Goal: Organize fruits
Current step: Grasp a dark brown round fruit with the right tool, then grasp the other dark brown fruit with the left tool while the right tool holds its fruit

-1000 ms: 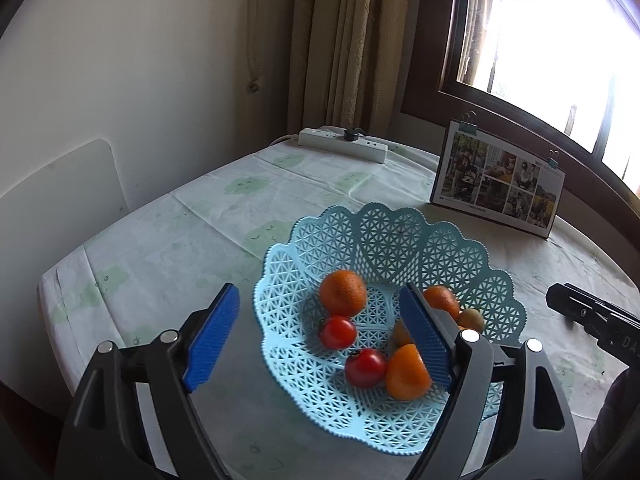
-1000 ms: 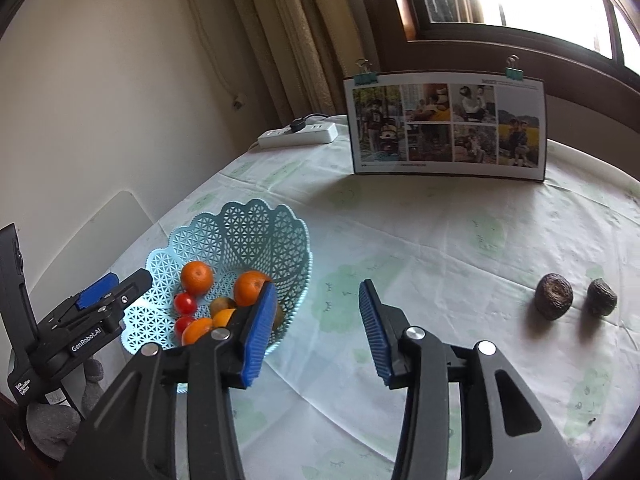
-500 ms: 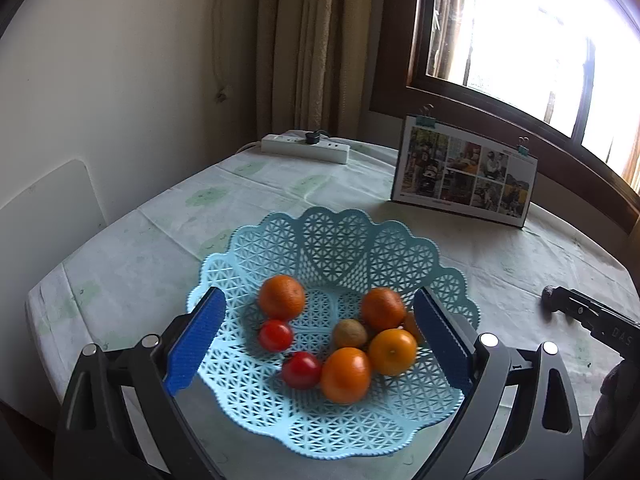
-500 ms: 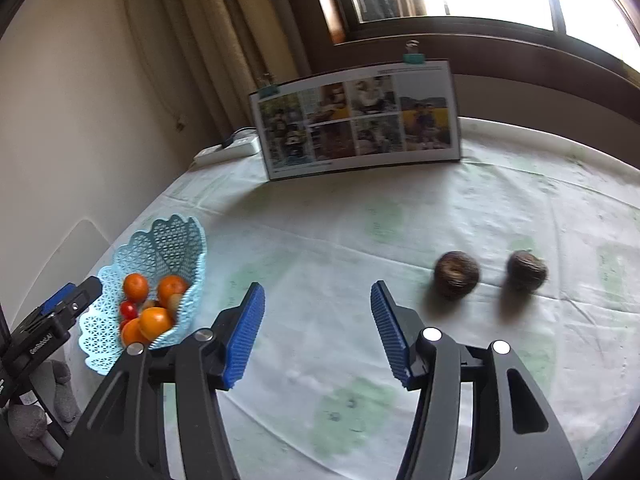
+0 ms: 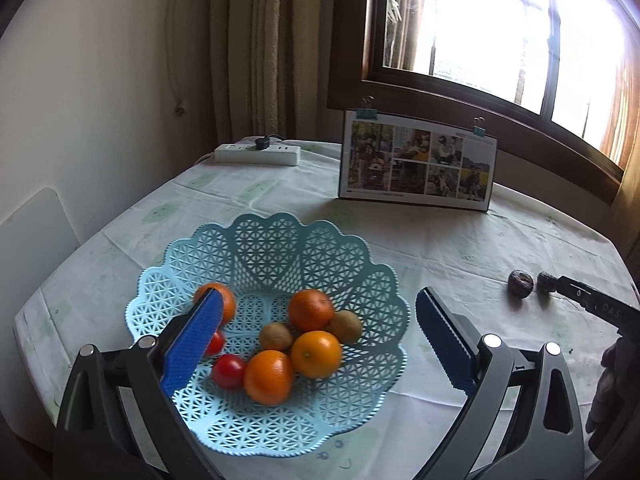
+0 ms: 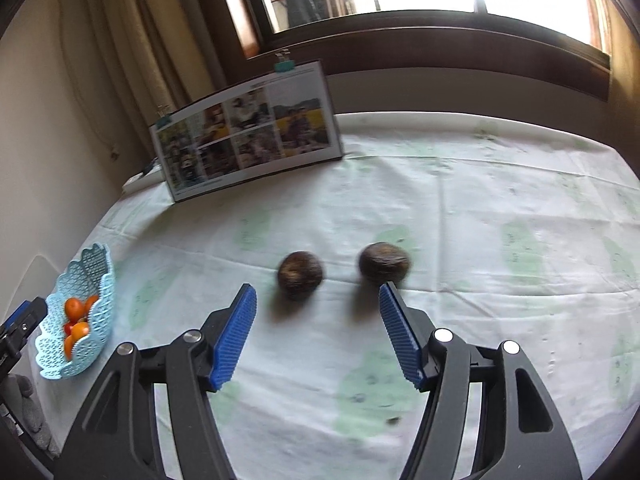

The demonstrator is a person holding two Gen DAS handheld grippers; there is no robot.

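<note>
A light blue lattice basket [image 5: 276, 240] holds several oranges [image 5: 316, 354], two red tomatoes [image 5: 228, 371] and two kiwis [image 5: 275, 337]. My left gripper [image 5: 320, 320] hovers open over the basket, nothing between its fingers. Two dark brown wrinkled fruits lie on the tablecloth: one [image 6: 300, 273] just ahead of my open right gripper [image 6: 318, 300], the other [image 6: 384, 262] beyond its right fingertip. In the left wrist view both dark fruits [image 5: 521, 284] sit at the right, with the right gripper's tip beside them. The basket [image 6: 94, 276] shows far left in the right wrist view.
A photo board [image 5: 416, 162] held by clips stands at the back of the table. A white power strip [image 5: 258, 154] lies by the curtain. The round table [image 6: 500, 208] has a green-patterned cloth. A window sits behind.
My right gripper swung right, away from the basket, and closed in on the two dark fruits. My left gripper drew back and rose, so the whole basket now shows between its fingers.
</note>
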